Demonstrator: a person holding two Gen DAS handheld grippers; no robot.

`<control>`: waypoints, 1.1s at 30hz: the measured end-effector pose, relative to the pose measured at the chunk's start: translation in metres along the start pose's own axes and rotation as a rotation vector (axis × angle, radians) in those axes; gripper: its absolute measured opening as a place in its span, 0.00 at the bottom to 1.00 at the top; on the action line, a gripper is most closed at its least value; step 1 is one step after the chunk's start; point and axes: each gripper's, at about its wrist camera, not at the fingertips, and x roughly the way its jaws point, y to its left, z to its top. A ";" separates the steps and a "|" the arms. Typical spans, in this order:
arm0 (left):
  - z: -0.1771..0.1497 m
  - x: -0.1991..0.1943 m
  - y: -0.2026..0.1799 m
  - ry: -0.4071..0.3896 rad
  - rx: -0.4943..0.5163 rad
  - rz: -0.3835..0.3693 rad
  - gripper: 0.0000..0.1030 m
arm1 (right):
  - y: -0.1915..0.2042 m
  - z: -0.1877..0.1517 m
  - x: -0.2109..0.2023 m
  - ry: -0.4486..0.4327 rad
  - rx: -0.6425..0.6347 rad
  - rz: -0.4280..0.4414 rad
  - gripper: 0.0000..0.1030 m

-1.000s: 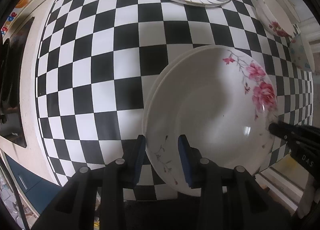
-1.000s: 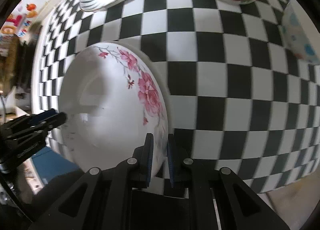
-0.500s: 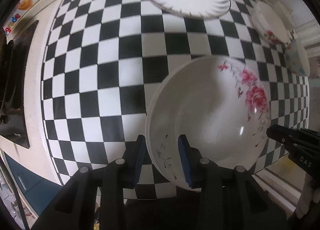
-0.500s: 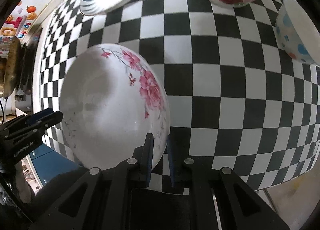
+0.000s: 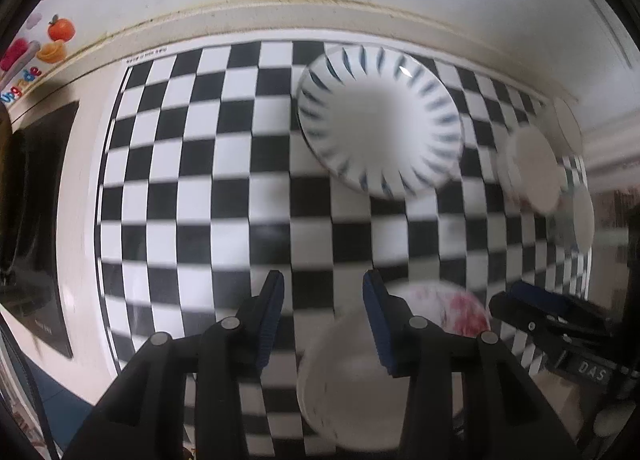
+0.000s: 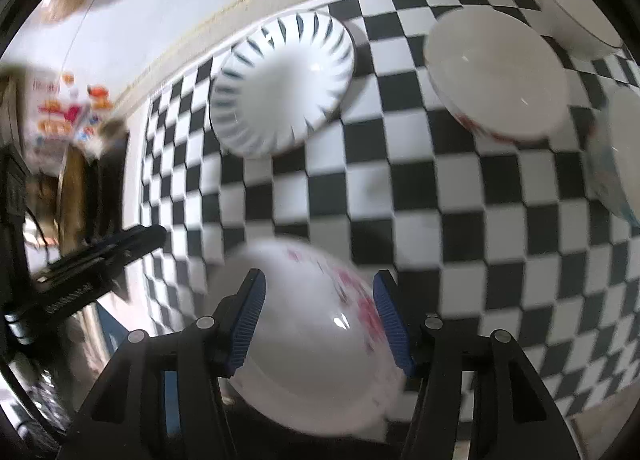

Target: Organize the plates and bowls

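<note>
The pink-flower plate [image 6: 316, 340] lies on the checkered cloth near its front edge, blurred by motion, below and between the blue pads of my right gripper [image 6: 318, 318], which is open and above it. In the left wrist view the same plate [image 5: 352, 376] sits low, right of my left gripper [image 5: 323, 314], which is open and empty over the cloth. A blue-striped plate [image 5: 380, 132] lies at the back; it also shows in the right wrist view [image 6: 282, 90]. A red-flower bowl [image 6: 496, 72] and a blue-dotted bowl [image 6: 618, 156] stand at the right.
The checkered cloth [image 5: 192, 180] covers the counter up to a beige wall ledge [image 5: 280, 20]. A dark stove top [image 5: 36, 220] lies at the left. Another white bowl [image 6: 580, 8] stands at the far right corner. Bowls [image 5: 532, 168] crowd the right side.
Both grippers have opened and let go of the pink-flower plate, then lifted and pulled back. The plate now lies low in both views; more of the back wall shows.
</note>
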 end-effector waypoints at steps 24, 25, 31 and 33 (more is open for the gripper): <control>0.129 0.106 0.021 0.128 0.016 -0.079 0.28 | -0.006 0.189 0.093 0.071 0.034 -0.161 0.40; 0.128 0.105 0.020 0.122 0.020 -0.073 0.28 | -0.007 0.190 0.096 0.074 0.035 -0.173 0.37; 0.123 0.100 0.020 0.107 0.008 -0.053 0.28 | -0.015 0.186 0.093 0.046 0.016 -0.165 0.25; 0.120 0.100 0.017 0.103 0.011 -0.050 0.28 | -0.017 0.183 0.091 0.041 0.018 -0.159 0.24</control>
